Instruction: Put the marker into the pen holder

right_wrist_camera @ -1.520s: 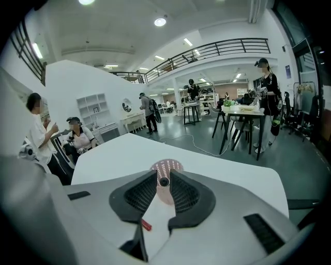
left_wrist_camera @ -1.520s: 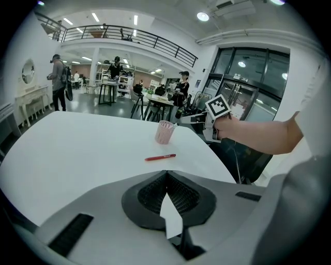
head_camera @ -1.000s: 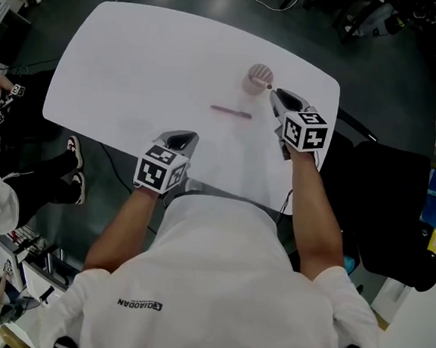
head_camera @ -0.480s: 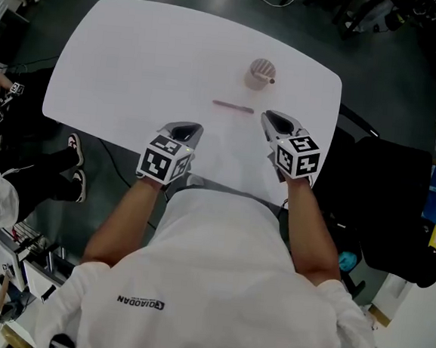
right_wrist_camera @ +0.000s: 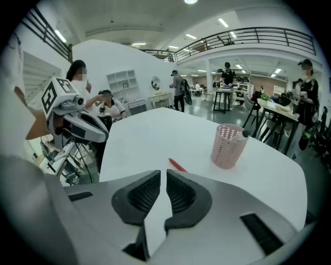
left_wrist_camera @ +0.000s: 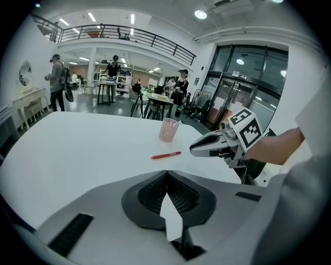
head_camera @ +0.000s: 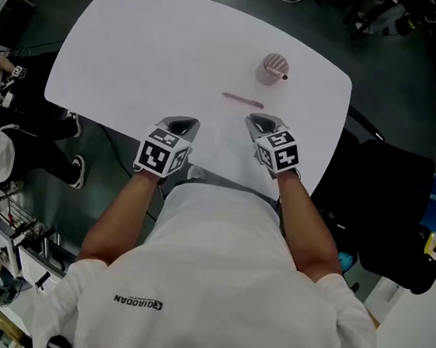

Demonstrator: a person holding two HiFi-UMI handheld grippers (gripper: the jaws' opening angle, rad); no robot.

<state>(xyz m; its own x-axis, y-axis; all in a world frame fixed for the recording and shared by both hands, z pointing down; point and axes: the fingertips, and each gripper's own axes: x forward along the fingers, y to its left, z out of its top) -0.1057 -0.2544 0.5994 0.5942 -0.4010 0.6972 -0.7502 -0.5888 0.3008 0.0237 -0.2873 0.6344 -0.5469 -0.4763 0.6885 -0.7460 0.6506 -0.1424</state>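
Marker [head_camera: 243, 100] just ahead of right tool [head_camera: 258, 122], lying crosswise. Jaws narrow, just been closing, empty. Left tool [head_camera: 181, 123] farther, closed.

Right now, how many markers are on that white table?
2. A red marker lies flat on the table; a second marker stands in the pink pen holder, dark tip poking out. The holder may hide more.

In the right gripper view, the marker's [right_wrist_camera: 177, 164] near end lies hidden behind the right gripper [right_wrist_camera: 163, 172].
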